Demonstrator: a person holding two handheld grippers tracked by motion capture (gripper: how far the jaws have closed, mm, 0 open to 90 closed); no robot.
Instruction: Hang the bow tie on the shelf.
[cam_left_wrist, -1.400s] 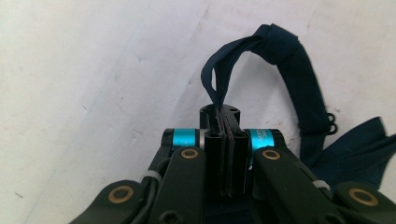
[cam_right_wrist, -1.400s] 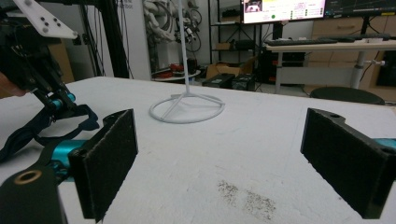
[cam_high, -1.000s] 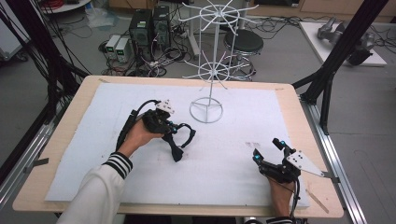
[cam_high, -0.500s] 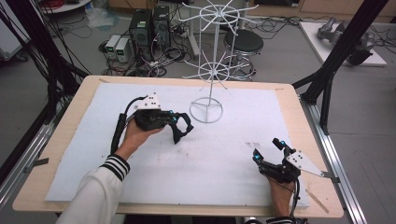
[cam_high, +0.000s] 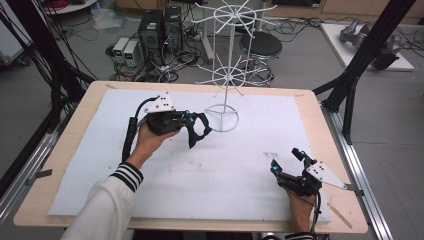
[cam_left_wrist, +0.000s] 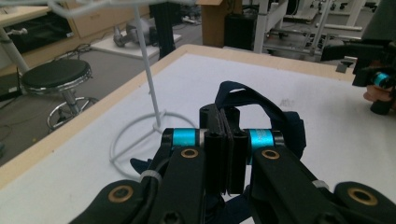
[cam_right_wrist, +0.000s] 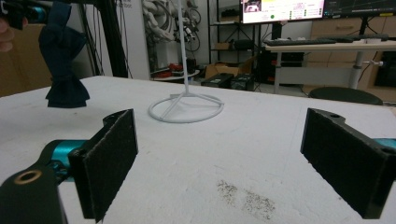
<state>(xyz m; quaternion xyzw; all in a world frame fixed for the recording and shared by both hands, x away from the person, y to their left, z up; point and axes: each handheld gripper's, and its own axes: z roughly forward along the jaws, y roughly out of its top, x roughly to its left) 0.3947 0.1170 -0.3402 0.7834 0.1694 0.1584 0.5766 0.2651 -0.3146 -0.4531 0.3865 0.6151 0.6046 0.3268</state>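
Left gripper lifts a dark fabric strap beside the white wire rack

The left gripper (cam_high: 192, 123) has its jaws closed tight on a dark blue fabric strap (cam_high: 201, 131), which hangs in a loop off the bench, just left of the round base of the white wire rack (cam_high: 222, 119) at the far middle of the white mat (cam_high: 240, 165). In the left gripper view the strap (cam_left_wrist: 261, 100) arches over the pinched pads. The right gripper (cam_high: 288, 161) rests at the near right of the bench (cam_high: 65, 150), jaws wide open with nothing between them, well apart from the strap.
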